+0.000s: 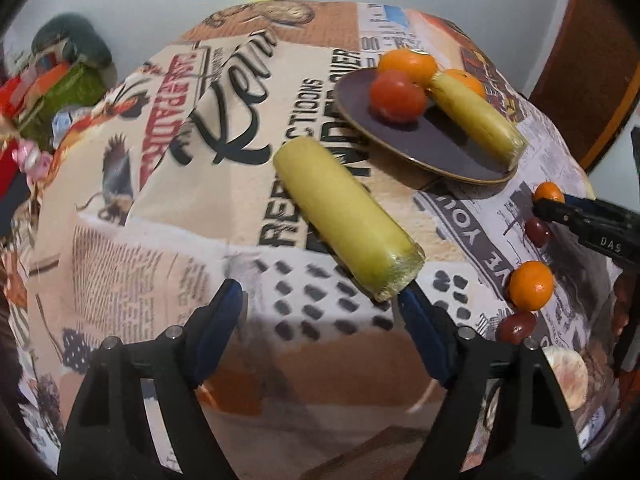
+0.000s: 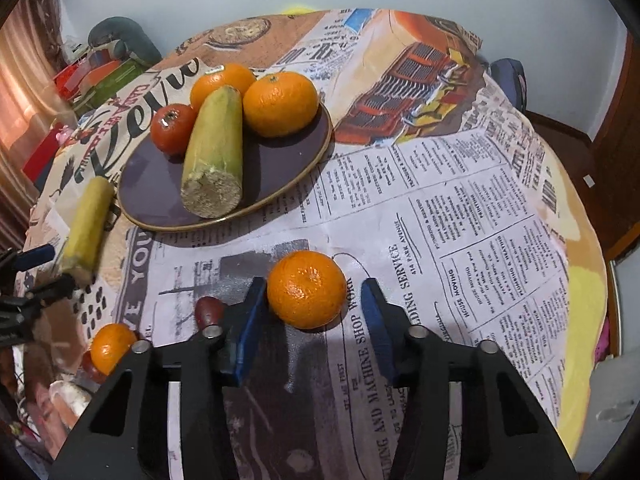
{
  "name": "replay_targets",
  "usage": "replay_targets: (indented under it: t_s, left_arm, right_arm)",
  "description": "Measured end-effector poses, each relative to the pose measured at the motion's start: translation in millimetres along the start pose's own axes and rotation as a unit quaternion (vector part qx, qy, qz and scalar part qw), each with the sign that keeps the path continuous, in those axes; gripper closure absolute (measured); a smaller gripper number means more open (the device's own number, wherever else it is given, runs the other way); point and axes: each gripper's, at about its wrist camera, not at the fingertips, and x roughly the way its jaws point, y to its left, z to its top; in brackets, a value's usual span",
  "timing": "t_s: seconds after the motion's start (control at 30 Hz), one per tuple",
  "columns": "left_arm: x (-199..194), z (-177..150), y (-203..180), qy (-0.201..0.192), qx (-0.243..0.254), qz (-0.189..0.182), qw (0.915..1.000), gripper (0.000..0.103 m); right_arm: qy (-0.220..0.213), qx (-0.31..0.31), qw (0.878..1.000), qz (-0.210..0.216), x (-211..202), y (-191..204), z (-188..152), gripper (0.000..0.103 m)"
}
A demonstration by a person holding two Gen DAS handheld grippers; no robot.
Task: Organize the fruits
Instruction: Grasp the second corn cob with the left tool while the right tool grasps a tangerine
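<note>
A dark plate [image 2: 280,164] [image 1: 440,152] holds two oranges [image 2: 280,104], a red tomato [image 2: 172,128] and a yellow-green stalk piece [image 2: 216,152]. A second stalk piece [image 1: 348,220] [image 2: 86,228] lies on the cloth beside the plate. My left gripper [image 1: 320,292] is open, its right finger just at the stalk's near end. My right gripper [image 2: 314,292] is open around a loose orange [image 2: 306,288] [image 1: 549,192] on the cloth, not touching it. Another orange [image 1: 530,284] [image 2: 112,346] and two dark red small fruits [image 1: 516,326] [image 1: 536,232] lie nearby.
The round table wears a newspaper-print cloth [image 2: 440,220]. Cluttered bags and boxes [image 1: 48,92] stand beyond the left edge. A wooden chair [image 1: 592,60] is at the far right. A pale round object [image 1: 568,376] lies near the front right edge.
</note>
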Motion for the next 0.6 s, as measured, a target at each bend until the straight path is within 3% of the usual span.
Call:
replay_targets:
  t_s: [0.07,0.27,0.37,0.5,0.6]
  left_arm:
    - [-7,1,0,-0.005,0.006,-0.006,0.9999,0.027]
    - [-26,20,-9,-0.049,0.004,-0.032,0.9983,0.027]
    - [-17,37,-12,-0.056,-0.005,-0.023,0.9982,0.027]
    - [7,54,-6,-0.038,-0.039,-0.016,0.9984,0.030]
    - [26,59,-6,-0.019,-0.045,-0.015,0.9987,0.041]
  right_arm:
    - [-0.002,0.002,1.000,0.007,-1,0,0,0.068]
    - [-0.011,0.003,1.000,0.002,-9,-2,0,0.068]
    - [-0.021,0.004,1.000,0.001,-17,-3,0,0.068]
    - [-0.034,0.002,0.999,0.002,-28,-3,-2,0.068]
    - [-0.042,-0.001,0.999,0.000,-35,-2,-3,0.068]
